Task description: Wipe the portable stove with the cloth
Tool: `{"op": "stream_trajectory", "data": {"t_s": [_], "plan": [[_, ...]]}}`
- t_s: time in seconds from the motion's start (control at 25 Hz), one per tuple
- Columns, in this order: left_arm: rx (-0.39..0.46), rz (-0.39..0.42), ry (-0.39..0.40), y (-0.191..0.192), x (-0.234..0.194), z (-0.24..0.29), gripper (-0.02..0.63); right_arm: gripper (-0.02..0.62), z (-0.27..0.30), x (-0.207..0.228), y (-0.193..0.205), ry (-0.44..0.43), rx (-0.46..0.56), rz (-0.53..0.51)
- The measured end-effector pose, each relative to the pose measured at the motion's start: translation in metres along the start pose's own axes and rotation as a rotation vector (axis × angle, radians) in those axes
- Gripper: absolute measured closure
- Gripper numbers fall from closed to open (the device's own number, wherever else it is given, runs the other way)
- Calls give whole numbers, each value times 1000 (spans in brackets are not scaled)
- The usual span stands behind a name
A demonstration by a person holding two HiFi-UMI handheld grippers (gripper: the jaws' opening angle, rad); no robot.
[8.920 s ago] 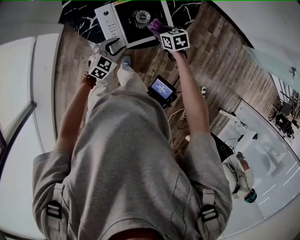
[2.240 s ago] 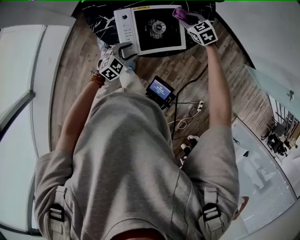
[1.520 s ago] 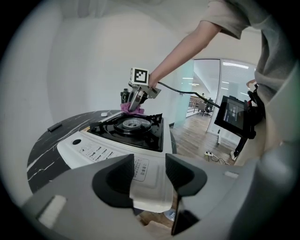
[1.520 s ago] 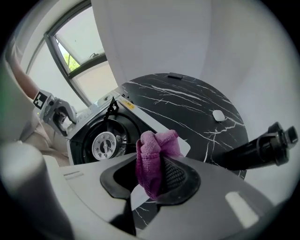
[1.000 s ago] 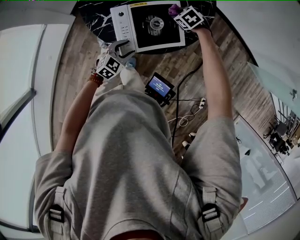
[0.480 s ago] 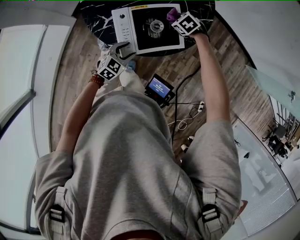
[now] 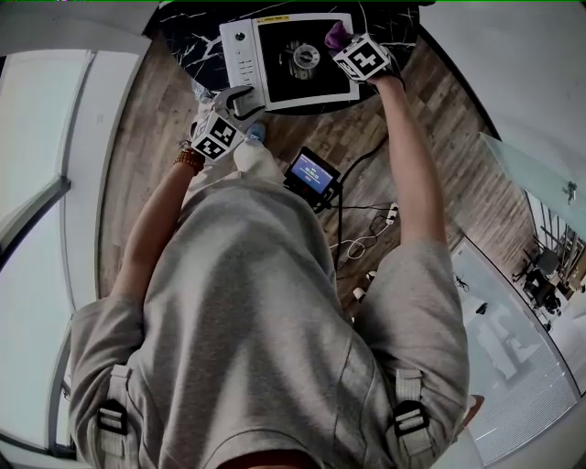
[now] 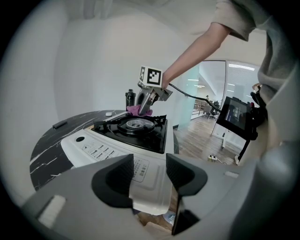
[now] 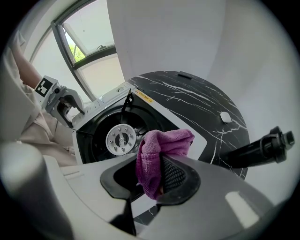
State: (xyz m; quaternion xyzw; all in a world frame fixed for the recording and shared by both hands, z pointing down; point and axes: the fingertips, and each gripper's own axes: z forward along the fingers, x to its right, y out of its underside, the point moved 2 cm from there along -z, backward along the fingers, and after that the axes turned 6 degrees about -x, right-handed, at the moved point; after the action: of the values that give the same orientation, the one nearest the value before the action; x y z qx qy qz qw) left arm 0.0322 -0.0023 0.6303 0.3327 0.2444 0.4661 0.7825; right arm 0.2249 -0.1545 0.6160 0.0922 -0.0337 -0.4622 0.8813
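Two grippers work at a portable stove (image 7: 240,55) that stands on a round black marbled table (image 7: 183,27). The left gripper (image 8: 149,176) is clamped on the near corner of the stove's white body, beside the control panel, its pads on either side of the rim. The right gripper (image 9: 145,180) points steeply down and pinches a bunched purple cloth (image 9: 159,150) between its jaws. The cloth hangs below the pads and rests against the stove's black top, just to the right of the round burner (image 9: 121,138) and near the pan supports. Below the table, a small lit screen (image 7: 314,174) stands on the wooden floor (image 7: 439,119) with cables trailing beside it.
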Motion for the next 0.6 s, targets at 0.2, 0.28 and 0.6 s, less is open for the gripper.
{"op": "stream_trajectory", "data": {"t_s": [0.2, 0.28, 0.6], "plan": [[-10, 4, -4, 2, 0, 0, 391, 480, 0, 0, 0, -1, 19, -4], [-10, 9, -3, 0, -1, 0, 391, 480, 1, 1, 0, -24, 16, -3], [-8, 26, 10, -4, 1, -1, 391, 477, -18, 27, 0, -27, 82, 47]]}}
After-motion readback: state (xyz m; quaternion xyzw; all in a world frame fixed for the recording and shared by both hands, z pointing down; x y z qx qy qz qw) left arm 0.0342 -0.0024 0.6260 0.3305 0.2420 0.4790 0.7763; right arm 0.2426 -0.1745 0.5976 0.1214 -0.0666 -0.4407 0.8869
